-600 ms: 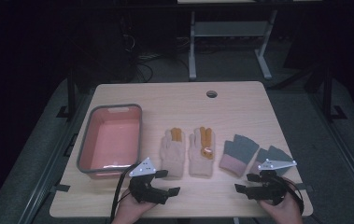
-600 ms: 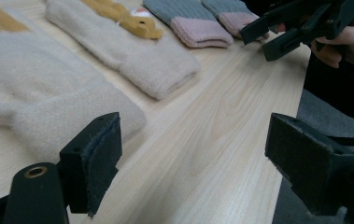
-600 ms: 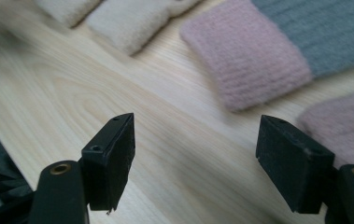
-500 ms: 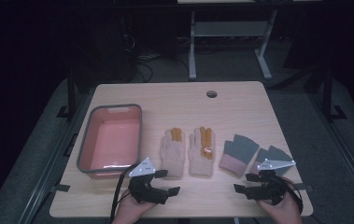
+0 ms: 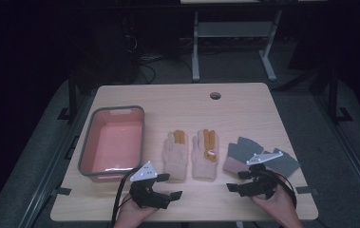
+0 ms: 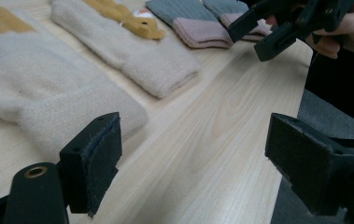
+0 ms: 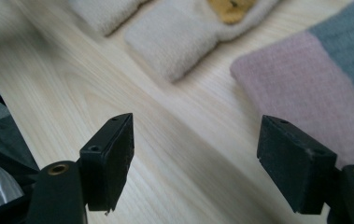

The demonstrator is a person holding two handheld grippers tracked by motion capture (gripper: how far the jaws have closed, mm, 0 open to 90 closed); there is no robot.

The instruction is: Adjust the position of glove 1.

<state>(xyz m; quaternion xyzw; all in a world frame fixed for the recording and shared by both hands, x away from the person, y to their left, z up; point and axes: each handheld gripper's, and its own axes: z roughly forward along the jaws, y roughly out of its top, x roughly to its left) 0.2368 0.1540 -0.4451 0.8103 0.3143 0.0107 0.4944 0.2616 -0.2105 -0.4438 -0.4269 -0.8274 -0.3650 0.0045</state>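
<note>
Two beige gloves with orange fingers lie side by side at the table's middle front. To their right lie two grey gloves with pink cuffs. My left gripper sits open near the front edge, just in front of the left beige glove, nothing between its fingers. My right gripper is open too, low over the table in front of the grey glove's pink cuff. It also appears in the left gripper view, as the right gripper.
A pink tray with a grey rim stands at the front left of the wooden table, with nothing in it. A cable hole is near the far edge. Dark floor and a metal stand lie beyond the table.
The right gripper has edged slightly to the left. The left gripper and the gloves have stayed where they were.
</note>
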